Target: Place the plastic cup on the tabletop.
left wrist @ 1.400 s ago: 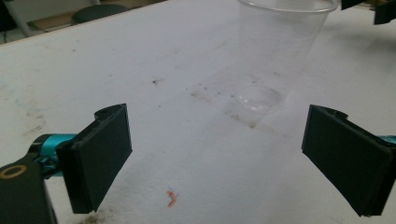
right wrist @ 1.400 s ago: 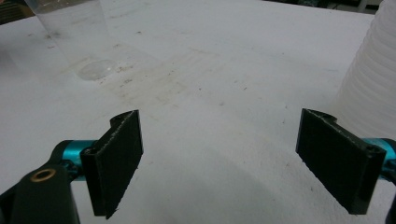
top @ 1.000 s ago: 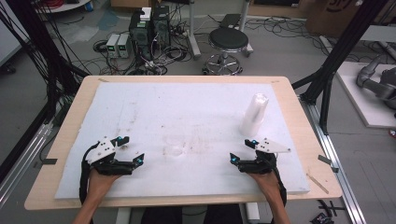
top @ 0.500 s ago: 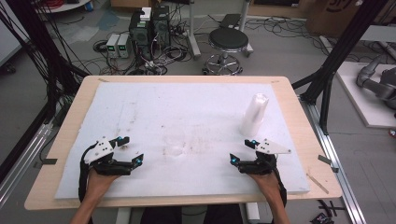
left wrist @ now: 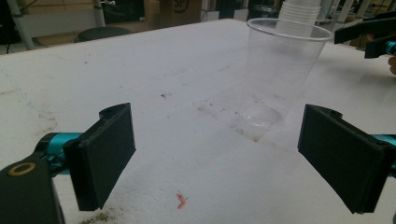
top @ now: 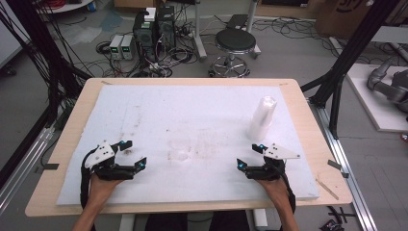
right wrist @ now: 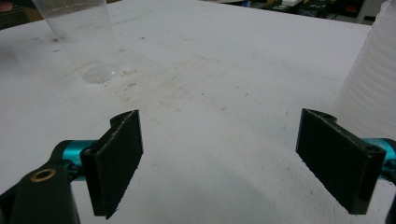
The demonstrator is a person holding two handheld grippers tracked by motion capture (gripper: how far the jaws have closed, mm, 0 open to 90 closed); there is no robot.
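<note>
Left jaws: while nothing is held, the left gripper [top: 131, 153] is kept wide apart, having just closed slightly.
Right jaws: the right gripper [top: 250, 155] is spread wide, empty.
Clear cup [left wrist: 280, 77]: stood upright mid-worktop, ahead of the left jaws, untouched.
Cup stack [top: 262, 117]: set near the worktop's [top: 192, 101] right edge.

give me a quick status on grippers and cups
Left gripper open, empty; right gripper open, empty. Clear cup upright mid-table. Cup stack upright beyond right gripper. Nothing in the way.
</note>
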